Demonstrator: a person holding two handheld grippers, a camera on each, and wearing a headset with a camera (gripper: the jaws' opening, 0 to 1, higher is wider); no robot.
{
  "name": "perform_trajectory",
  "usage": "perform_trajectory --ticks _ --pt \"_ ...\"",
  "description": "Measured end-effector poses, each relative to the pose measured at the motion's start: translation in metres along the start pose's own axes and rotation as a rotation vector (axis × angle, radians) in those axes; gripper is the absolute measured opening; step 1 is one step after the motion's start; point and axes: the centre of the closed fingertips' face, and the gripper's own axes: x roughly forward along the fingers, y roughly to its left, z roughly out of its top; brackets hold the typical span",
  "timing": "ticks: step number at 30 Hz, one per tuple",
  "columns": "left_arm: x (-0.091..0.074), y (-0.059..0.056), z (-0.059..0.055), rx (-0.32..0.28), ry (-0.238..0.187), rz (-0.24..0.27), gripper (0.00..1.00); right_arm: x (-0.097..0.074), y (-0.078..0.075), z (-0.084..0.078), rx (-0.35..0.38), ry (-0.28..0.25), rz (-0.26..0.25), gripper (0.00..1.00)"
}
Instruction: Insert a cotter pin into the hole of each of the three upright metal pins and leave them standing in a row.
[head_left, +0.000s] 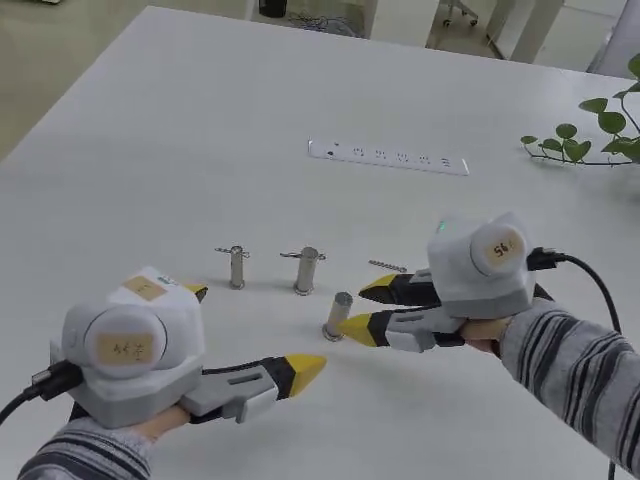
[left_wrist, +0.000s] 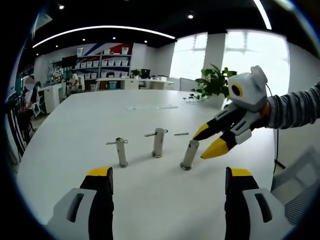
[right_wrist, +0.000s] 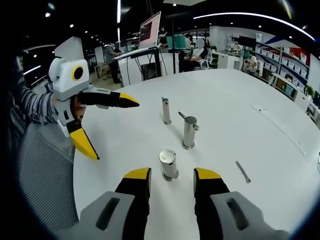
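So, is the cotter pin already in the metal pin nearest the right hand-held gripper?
Out. That metal pin has nothing through it, and one loose cotter pin lies flat on the table, apart from it.

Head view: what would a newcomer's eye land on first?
On the white table stand a left pin and middle pin, both with cotter pins in, and a bare third pin. The right gripper sits by that bare pin, yellow-tipped fingers open, with a loose cotter pin lying just behind. The left gripper hangs wide open nearer the camera.
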Motion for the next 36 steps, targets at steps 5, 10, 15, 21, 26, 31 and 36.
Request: perform_trajectory --ticks 5,10,15,21,26,31,36 --pt "0.001 0.000 0.000 0.003 0.002 -0.001 0.94 -0.009 -0.015 -0.009 0.008 0.040 -0.020 0.32" --pt "0.002 -0.001 0.001 0.006 0.000 -0.002 0.95 -0.017 -0.034 -0.015 0.000 0.071 -0.045 0.32" --pt "0.002 0.001 0.002 0.015 -0.001 0.006 0.98 -0.021 -0.059 -0.015 0.010 0.090 -0.070 0.31" --pt "0.002 0.002 0.001 0.012 0.003 0.013 0.99 -0.020 -0.076 -0.019 0.016 0.136 -0.099 0.30" --pt "0.002 0.003 -0.002 0.009 0.017 0.016 0.99 -0.016 -0.090 -0.023 0.010 0.174 -0.111 0.29" --pt "0.002 0.001 -0.003 0.011 0.020 0.010 0.98 -0.011 -0.103 -0.026 0.037 0.197 -0.111 0.26" --pt "0.002 0.002 -0.005 0.012 0.026 0.009 0.97 -0.004 -0.113 -0.031 0.031 0.225 -0.104 0.20"
